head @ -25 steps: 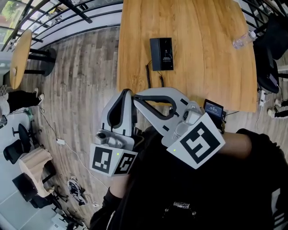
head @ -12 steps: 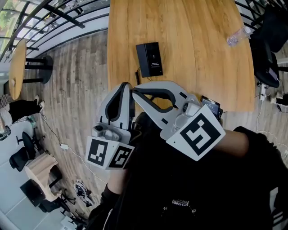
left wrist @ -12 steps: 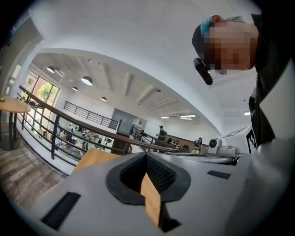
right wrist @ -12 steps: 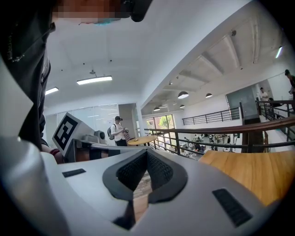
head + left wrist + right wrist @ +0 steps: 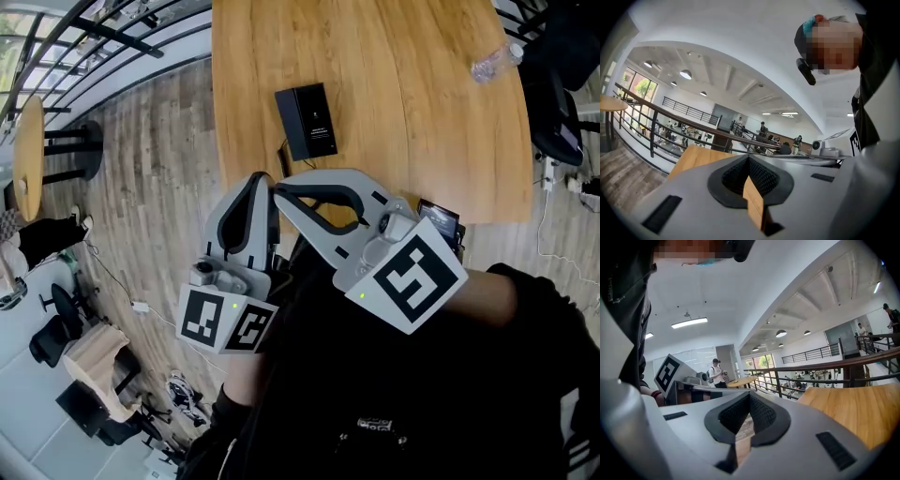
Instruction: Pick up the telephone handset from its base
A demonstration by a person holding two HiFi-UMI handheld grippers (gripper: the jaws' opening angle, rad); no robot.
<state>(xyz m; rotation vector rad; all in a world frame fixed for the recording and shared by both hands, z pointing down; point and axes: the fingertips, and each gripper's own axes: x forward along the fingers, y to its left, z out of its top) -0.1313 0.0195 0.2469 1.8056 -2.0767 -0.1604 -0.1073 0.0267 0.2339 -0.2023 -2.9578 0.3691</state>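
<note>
Approach step, nothing grasped yet. The left claw point(image 5: 749, 164) is pressed shut and empty. The right claw point(image 5: 749, 401) is likewise closed on nothing. Both are held close to the chest, tips about at the near edge of the bench point(image 5: 422, 112). The phone point(image 5: 306, 122) lies flat on the bench near its left side, ahead of both tips and clear of them. Handset and base can't be told apart from up here. Next move, I'd judge: one claw has to open, reach out over the phone and line its jaws across the handset.
</note>
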